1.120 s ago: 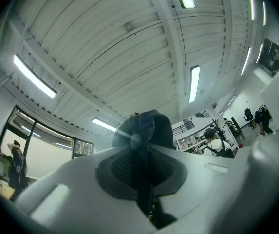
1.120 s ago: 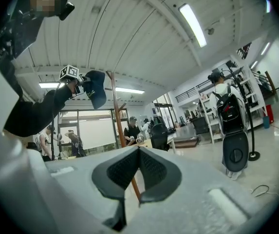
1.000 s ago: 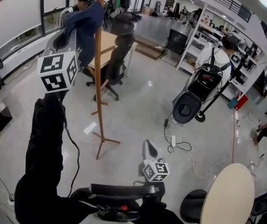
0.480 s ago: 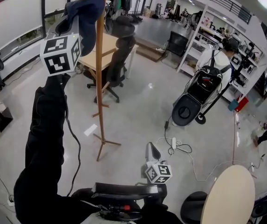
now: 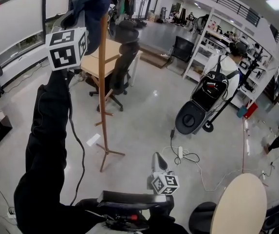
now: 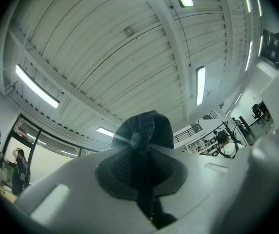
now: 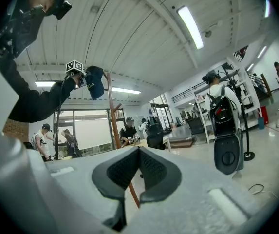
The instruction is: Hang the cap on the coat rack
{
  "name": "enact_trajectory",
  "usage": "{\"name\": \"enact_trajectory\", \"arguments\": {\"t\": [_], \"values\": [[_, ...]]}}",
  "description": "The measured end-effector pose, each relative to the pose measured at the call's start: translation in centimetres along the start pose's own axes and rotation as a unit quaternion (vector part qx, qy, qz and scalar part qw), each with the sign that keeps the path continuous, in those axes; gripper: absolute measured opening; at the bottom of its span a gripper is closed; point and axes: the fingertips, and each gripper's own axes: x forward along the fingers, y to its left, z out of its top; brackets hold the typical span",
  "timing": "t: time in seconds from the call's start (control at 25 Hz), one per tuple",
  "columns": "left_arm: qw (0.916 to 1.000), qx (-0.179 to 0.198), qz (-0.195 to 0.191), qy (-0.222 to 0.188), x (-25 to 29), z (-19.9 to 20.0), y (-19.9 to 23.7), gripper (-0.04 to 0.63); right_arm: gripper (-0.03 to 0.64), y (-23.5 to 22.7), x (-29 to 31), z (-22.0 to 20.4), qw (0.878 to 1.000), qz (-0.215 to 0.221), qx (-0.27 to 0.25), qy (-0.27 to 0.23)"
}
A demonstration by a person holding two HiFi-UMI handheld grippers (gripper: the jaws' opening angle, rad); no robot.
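Note:
A dark blue cap (image 5: 89, 8) is raised beside the top of the wooden coat rack (image 5: 102, 82), just left of its pole. My left gripper (image 5: 79, 22) is shut on the cap from below, at the end of my raised, black-sleeved arm. In the left gripper view the cap's fabric (image 6: 146, 130) is pinched between the pads of this gripper (image 6: 140, 172), against the ceiling. My right gripper (image 5: 156, 161) stays low near my body, shut with nothing in it (image 7: 139, 167). The right gripper view shows the cap (image 7: 95, 82) beside the rack's pole (image 7: 112, 111).
A black office chair (image 5: 122, 52) and a wooden desk (image 5: 111, 50) stand behind the rack. A person with a backpack (image 5: 222, 67) stands at the right by shelves. Cables and a power strip (image 5: 180, 152) lie on the floor. A round tabletop (image 5: 239, 204) sits at the lower right.
My left gripper has risen with the cap, from beside the upper pole to near its top. The right gripper has stayed where it was.

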Motion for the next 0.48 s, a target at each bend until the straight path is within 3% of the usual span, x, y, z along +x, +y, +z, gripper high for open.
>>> {"name": "enact_trajectory", "arguments": {"t": [0.48], "values": [[0.9999,-0.012,0.000,0.001,1.7,0.1,-0.5,0.017,0.003,-0.5,-0.3,-0.2,1.000,-0.005,0.009,0.002]]}}
